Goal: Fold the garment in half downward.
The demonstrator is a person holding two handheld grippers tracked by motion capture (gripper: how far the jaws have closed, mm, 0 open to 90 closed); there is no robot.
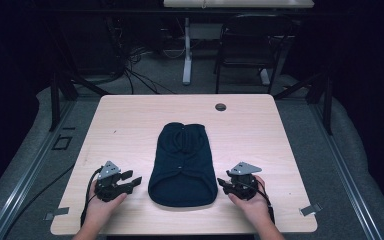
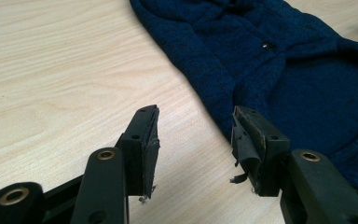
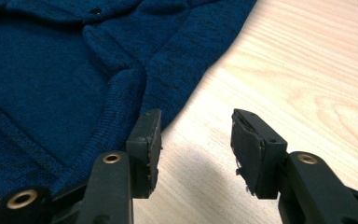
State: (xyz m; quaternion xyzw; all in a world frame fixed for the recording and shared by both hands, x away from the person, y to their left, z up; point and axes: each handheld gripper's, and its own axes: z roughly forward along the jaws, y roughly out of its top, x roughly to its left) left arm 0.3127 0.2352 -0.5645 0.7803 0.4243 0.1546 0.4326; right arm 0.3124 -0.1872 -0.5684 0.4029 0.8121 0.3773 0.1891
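Dark blue knit garment (image 1: 182, 165) lies flat at the middle of the bench (image 1: 130, 125), narrower collar end away from the person, wide hem end near. It looks like a small buttoned sweater or vest; one button (image 2: 266, 45) shows along the front placket in the left gripper view, another (image 3: 95, 10) at the top of the right gripper view. The left gripper (image 1: 130, 181) rests on the bench just beside the garment's left lower edge, jaws spread wide with nothing between them; in its own view the right-hand jaw sits close against the fabric edge, whether touching I cannot tell. The right gripper (image 1: 223, 184) sits just beside the opposite lower edge, jaws likewise wide apart and empty, over bare wood. Judgement on handling: soft, limp knit, light, will sag and fold under its own weight once lifted, not fragile, not slippery against the rubber pads, though loose loops could snag on the frayed pad edges. Best hold is probably the ribbed hem (image 3: 37, 158) or the doubled side edge, where the cloth is thicker; a pinch at each lower corner would keep it spread. Mid-panel pinches would likely bunch one layer only.
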